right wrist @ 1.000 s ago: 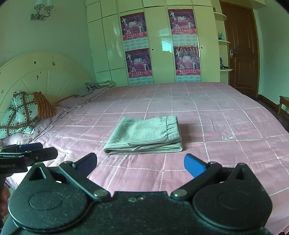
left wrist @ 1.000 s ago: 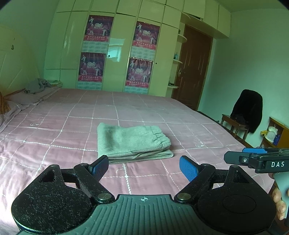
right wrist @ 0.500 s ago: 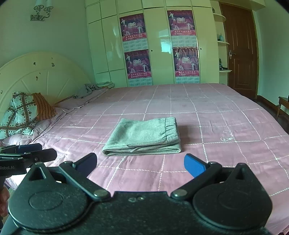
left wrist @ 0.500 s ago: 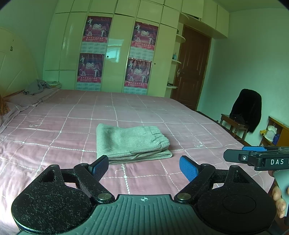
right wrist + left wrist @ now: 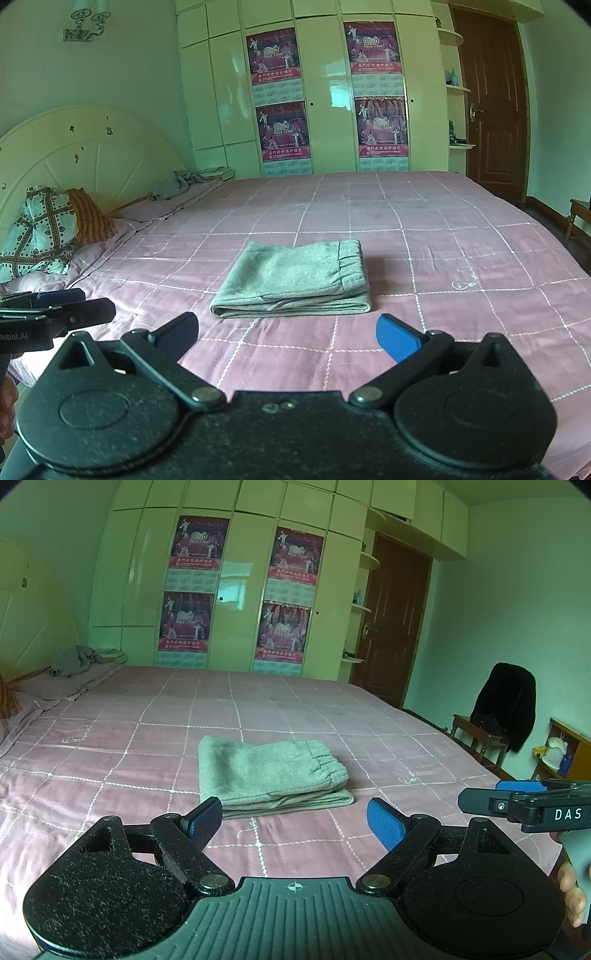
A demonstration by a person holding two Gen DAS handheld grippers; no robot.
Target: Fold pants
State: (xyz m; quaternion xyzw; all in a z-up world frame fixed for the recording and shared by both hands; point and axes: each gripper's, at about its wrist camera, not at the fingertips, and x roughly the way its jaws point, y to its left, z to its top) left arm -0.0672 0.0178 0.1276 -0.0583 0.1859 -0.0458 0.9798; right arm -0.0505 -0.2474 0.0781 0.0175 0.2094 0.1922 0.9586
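The grey pants [image 5: 269,771] lie folded into a neat rectangle in the middle of the pink checked bed [image 5: 110,760], waistband to the right. They also show in the right wrist view [image 5: 295,280]. My left gripper [image 5: 295,821] is open and empty, held back from the pants above the bed's near edge. My right gripper [image 5: 288,336] is open and empty, also short of the pants. Each gripper shows at the edge of the other's view: the right one [image 5: 517,801] and the left one [image 5: 55,310].
Pillows [image 5: 48,229] and a grey cloth [image 5: 181,182] lie by the headboard at the left. A wardrobe [image 5: 325,92] with posters stands behind the bed. A chair with a black coat [image 5: 506,709] and a brown door [image 5: 395,624] are at the right.
Both grippers have drawn back and risen slightly, so the folded pants sit a little farther off. The pants have not moved. Both grippers stay open.
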